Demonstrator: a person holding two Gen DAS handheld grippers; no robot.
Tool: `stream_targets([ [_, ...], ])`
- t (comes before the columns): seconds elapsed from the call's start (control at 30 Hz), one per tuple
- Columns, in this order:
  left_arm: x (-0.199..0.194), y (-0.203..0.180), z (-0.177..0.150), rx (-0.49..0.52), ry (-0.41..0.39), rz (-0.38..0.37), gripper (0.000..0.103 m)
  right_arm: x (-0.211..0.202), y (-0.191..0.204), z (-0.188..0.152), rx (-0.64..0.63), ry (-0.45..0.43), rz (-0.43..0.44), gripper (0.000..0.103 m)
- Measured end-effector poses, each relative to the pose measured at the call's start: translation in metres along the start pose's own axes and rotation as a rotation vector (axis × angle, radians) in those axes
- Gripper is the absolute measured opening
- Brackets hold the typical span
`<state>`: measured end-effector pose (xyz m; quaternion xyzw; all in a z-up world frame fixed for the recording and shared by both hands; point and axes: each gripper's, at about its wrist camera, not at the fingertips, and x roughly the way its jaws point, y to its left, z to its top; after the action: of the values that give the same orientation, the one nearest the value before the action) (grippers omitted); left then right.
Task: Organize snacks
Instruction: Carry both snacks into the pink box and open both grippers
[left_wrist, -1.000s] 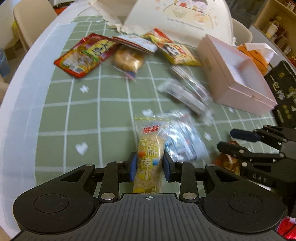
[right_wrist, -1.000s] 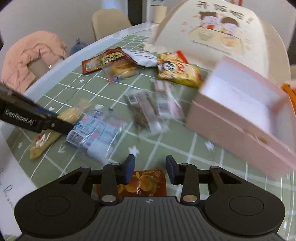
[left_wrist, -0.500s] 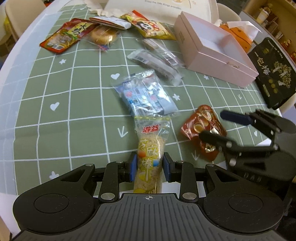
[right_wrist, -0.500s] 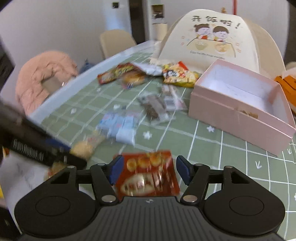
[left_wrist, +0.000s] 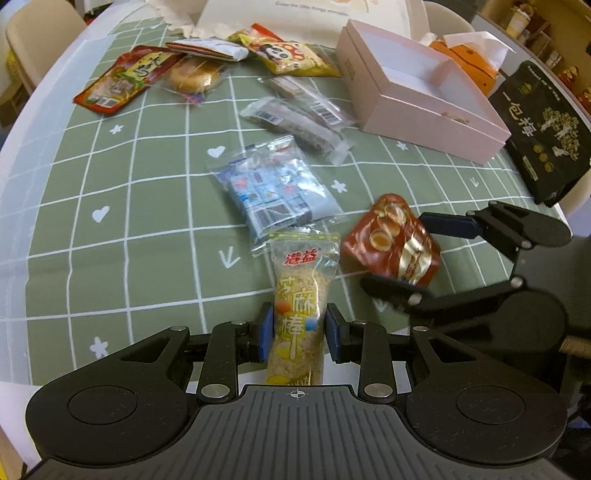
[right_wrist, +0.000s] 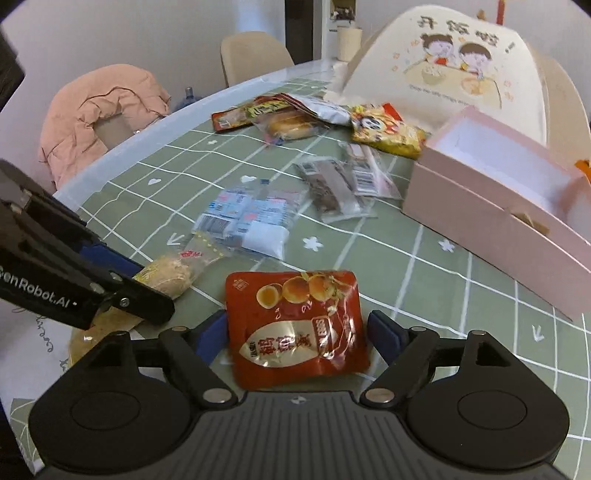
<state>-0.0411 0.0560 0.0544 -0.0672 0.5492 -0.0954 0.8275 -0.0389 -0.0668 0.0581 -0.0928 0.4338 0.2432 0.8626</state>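
Observation:
My left gripper (left_wrist: 298, 326) is shut on a long yellow sesame-stick packet (left_wrist: 300, 299), held above the table's near edge; the packet also shows in the right wrist view (right_wrist: 168, 275). My right gripper (right_wrist: 295, 334) is shut on a red egg-yolk snack packet (right_wrist: 295, 325), lifted off the cloth; in the left wrist view that packet (left_wrist: 393, 243) sits between the right gripper's fingers (left_wrist: 391, 291). An open pink box (left_wrist: 417, 92) stands at the back right, also seen in the right wrist view (right_wrist: 509, 218).
On the green checked cloth (left_wrist: 110, 177) lie a clear bag of blue sweets (left_wrist: 273, 188), two brown bars (left_wrist: 299, 118), a yellow packet (left_wrist: 291, 55), a bun (left_wrist: 192, 75) and a red packet (left_wrist: 125, 77). A black bag (left_wrist: 543, 129) lies right.
Both grippers have pulled back toward the table's near edge and risen. The right gripper went from straddling the red packet to holding it lifted. The left kept its packet.

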Motion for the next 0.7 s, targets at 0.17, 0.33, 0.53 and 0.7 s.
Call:
stream_targets([
  [0.17, -0.012, -0.024, 0.007, 0.065, -0.034, -0.095, 0.033, -0.032, -0.022, -0.006, 0.04, -0.009, -0.092, 0.072],
  [0.33, -0.051, -0.054, 0.067, 0.112, -0.158, -0.26, 0.033, -0.08, -0.044, -0.009, 0.049, -0.083, -0.215, 0.072],
  [0.53, -0.043, -0.09, 0.201, 0.123, -0.323, -0.352, 0.034, -0.107, -0.073, 0.014, 0.109, -0.158, -0.335, 0.073],
  [0.7, 0.05, -0.088, 0.254, 0.037, -0.132, -0.287, 0.034, -0.105, -0.091, 0.032, 0.161, -0.167, -0.37, 0.073],
])
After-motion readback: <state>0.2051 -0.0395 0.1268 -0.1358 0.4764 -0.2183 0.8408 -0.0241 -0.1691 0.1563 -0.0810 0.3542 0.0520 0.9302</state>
